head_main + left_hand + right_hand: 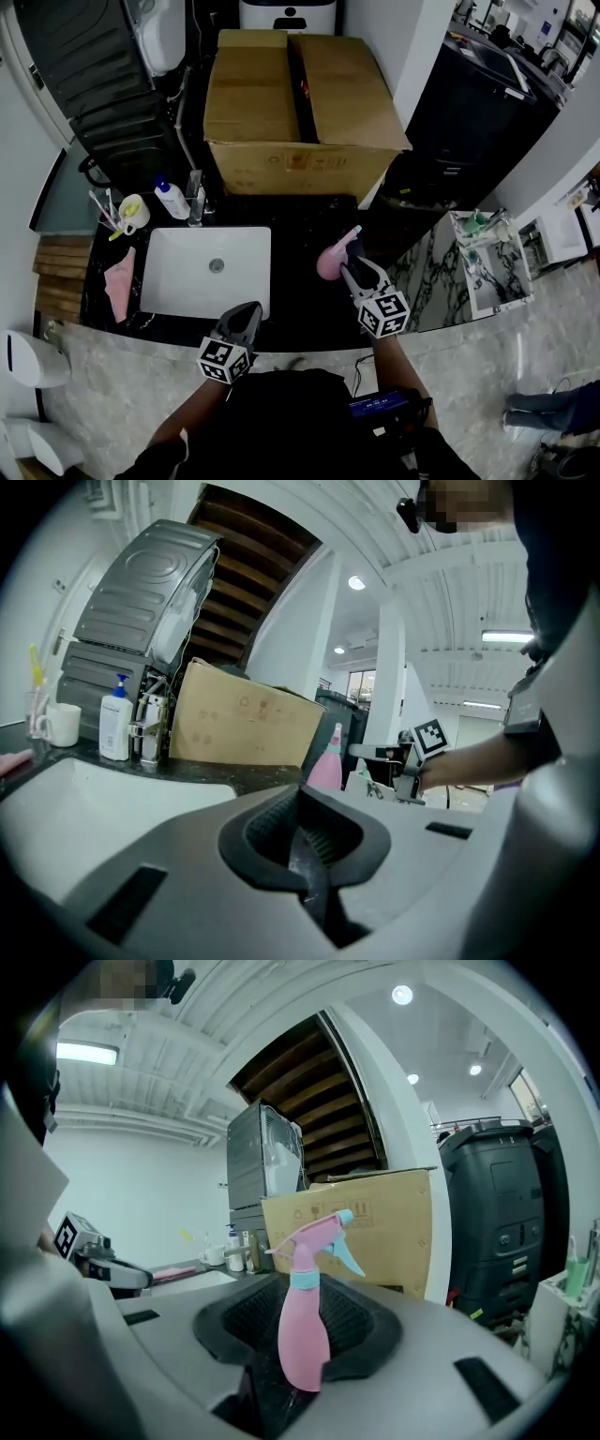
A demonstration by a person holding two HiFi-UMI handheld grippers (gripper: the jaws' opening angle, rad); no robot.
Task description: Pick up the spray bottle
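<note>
On the dark counter point(305, 234), the right gripper point(353, 269) faces the pink spray bottle point(328, 262).
Jaws parted, bottle upright between them, ungripped; left gripper point(247, 315) clenched on nothing.

Black marble counter point(302, 246) w/ white sink point(165, 274), cardboard box point(262, 112) behind (ceiling lights point(402, 995) on).

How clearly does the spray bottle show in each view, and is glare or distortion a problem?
Head view: the pink spray bottle is small but sharp against the dark, glossy counter. Right gripper view: it is sharp and centred, though the fisheye bends the cardboard box and the ceiling lamps glare. Left gripper view: it is small and distant, and the sink shows as flat white.
</note>
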